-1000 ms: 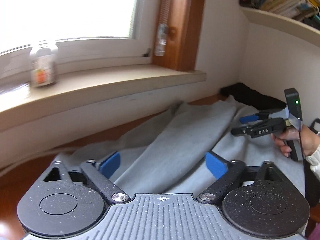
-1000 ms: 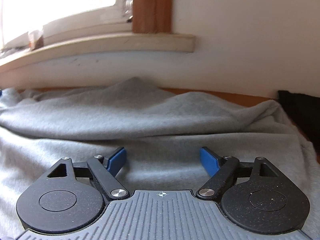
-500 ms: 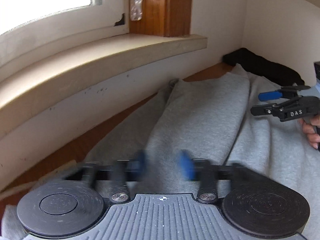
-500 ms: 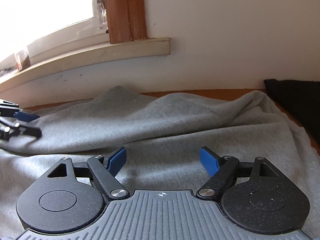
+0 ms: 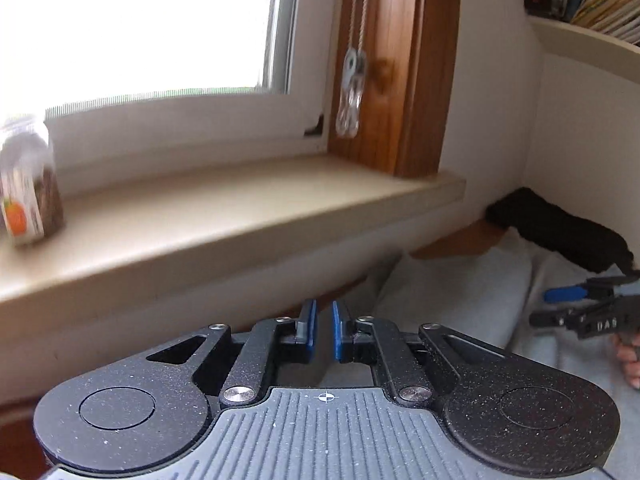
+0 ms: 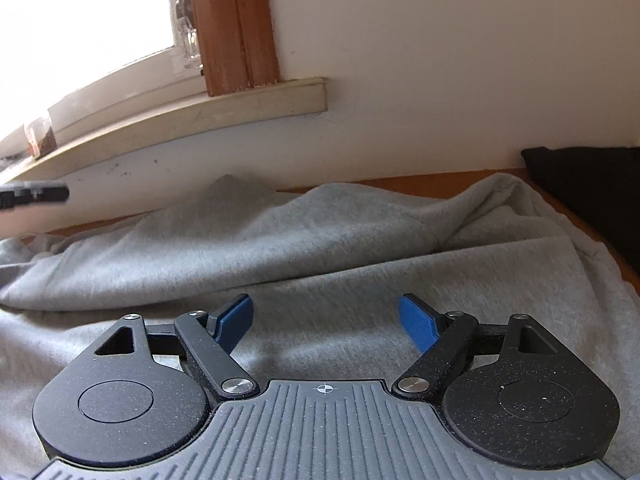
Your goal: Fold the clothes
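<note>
Here the left gripper [image 5: 323, 330], its jaws just reopening to a narrow gap with nothing between them, needs a firm bite on the sweatshirt's [image 6: 320, 248] left edge before lifting. The grey sweatshirt lies rumpled across the wooden table [image 6: 400, 186]; the right gripper [image 6: 326, 320] hovers released above it. The windowsill [image 5: 240, 216] crowds the far edge, black cloth [image 6: 592, 192] the right corner.

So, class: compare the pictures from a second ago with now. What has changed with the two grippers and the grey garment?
The left gripper, wide over the grey garment a second ago, closed, has just been opening to a narrow gap with nothing between its pads, and now faces the wall under the windowsill. The right gripper stays wide open over the garment.
</note>
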